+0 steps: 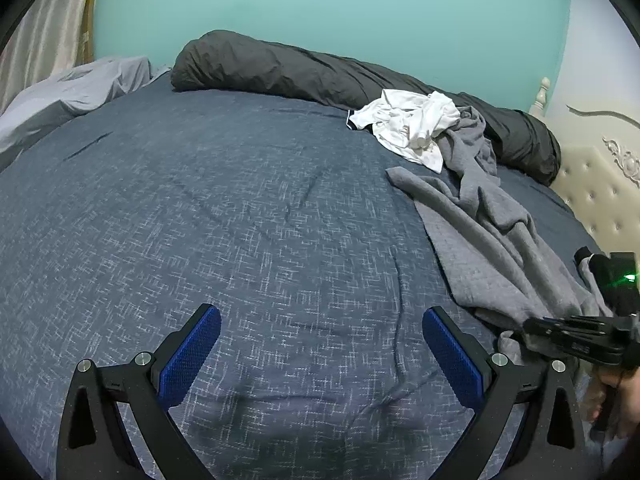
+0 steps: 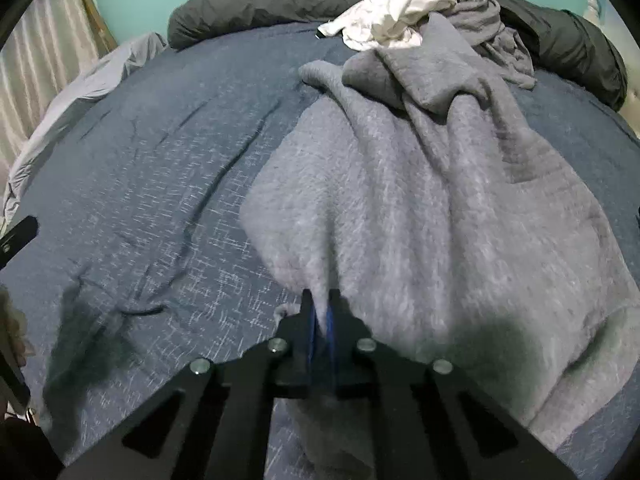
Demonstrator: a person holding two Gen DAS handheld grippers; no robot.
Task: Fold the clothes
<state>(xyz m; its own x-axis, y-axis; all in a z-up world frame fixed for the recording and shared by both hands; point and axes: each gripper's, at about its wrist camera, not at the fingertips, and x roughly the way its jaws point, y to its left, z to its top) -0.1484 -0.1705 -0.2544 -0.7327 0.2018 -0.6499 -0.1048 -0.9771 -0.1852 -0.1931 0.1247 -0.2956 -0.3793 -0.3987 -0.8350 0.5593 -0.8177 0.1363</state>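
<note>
**On the bed, one corner of the grey garment in my grip**

Through my left camera, my left gripper (image 1: 322,354) hovers over the blue bedspread (image 1: 240,220) with its jaws spread wide and nothing between them. The grey garment (image 1: 492,236) lies rumpled to the right, a white shirt (image 1: 408,124) crumpled beyond it against the dark rolled duvet (image 1: 320,72).

Through my right camera, my right gripper (image 2: 320,316) is clamped on a pinch of the grey garment (image 2: 420,208), a thick, fuzzy knit trailing back in heavy folds toward the white shirt (image 2: 388,16). My hold looks thin, so I judge a sharp pull could slip the cloth free. The far end is tangled with the pile and may drag the shirt along.
</note>
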